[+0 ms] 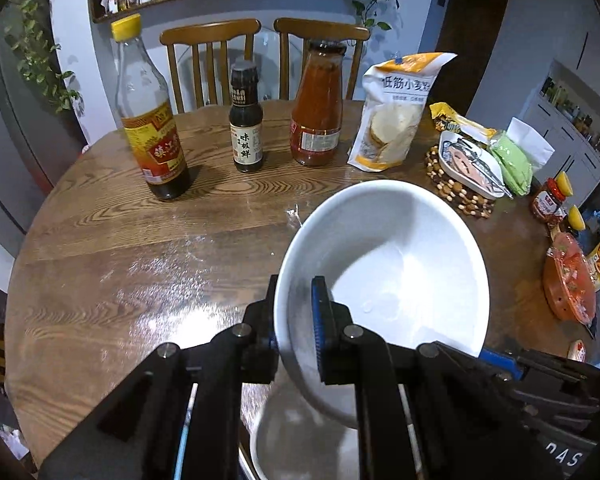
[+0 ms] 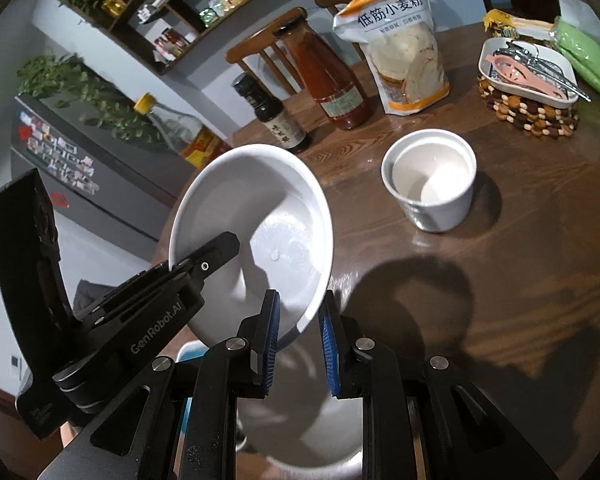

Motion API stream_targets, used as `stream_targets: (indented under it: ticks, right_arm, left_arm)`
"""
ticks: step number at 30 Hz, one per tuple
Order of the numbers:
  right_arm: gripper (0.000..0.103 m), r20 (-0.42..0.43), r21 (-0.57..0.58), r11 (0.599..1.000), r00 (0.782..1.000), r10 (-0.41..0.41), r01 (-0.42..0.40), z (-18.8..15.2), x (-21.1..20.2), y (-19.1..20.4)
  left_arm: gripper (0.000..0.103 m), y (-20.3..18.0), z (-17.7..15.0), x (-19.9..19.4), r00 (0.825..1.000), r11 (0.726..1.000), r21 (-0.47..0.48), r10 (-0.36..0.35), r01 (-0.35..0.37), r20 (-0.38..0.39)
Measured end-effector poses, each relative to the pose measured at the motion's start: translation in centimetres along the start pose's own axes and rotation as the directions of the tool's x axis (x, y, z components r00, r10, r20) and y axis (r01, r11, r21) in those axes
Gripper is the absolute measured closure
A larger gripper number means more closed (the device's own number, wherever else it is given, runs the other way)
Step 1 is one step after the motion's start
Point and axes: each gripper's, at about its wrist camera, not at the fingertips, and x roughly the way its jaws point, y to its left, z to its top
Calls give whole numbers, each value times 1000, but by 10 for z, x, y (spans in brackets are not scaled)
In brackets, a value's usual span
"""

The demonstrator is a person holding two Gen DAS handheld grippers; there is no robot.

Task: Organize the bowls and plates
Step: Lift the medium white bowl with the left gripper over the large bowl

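Left hand-held gripper [image 1: 296, 328] pinching rim of glossy white ceramic bowl [image 1: 388, 264], one blue ribbed pad inside the wall, black finger outside; bowl round, deep, smooth, tilted, held clear above the desk [image 1: 140, 260]. Right hand-held gripper [image 2: 300, 344] clamped on the opposite rim of the same bowl, blue ribbed pads either side of the thin edge. Below both, directly under the fingers, a second white round dish [image 2: 300, 432], blurred. Ahead-right of right hand-held gripper: stack of small white straight-walled cups [image 2: 432, 180], upright, nested. Desk round, dark wood, visible grain, shiny patches. Beyond the bowl: glass bottles, matte flour pouch [image 1: 396, 112], beaded trivet [image 2: 528, 112] under rectangular white dish.
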Motion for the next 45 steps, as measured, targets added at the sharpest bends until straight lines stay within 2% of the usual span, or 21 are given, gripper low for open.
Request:
stream_targets:
  ticks: [9, 18, 32, 45]
  right_arm:
    - [81, -2, -32, 999, 1000, 19, -19, -21, -21, 2]
    - [81, -10, -93, 996, 1000, 2, -3, -41, -36, 3]
    - [81, -74, -118, 993, 997, -20, 11, -64, -30, -6]
    - [81, -113, -149, 989, 993, -37, 19, -65, -24, -4]
  left_arm:
    - [90, -13, -22, -30, 999, 1000, -3, 26, -26, 30]
    - [90, -22, -46, -44, 998, 999, -18, 42, -41, 39]
    - [90, -27, -77, -40, 999, 998, -45, 53, -53, -7]
    - [90, -24, -84, -33, 998, 995, -72, 59, -61, -32]
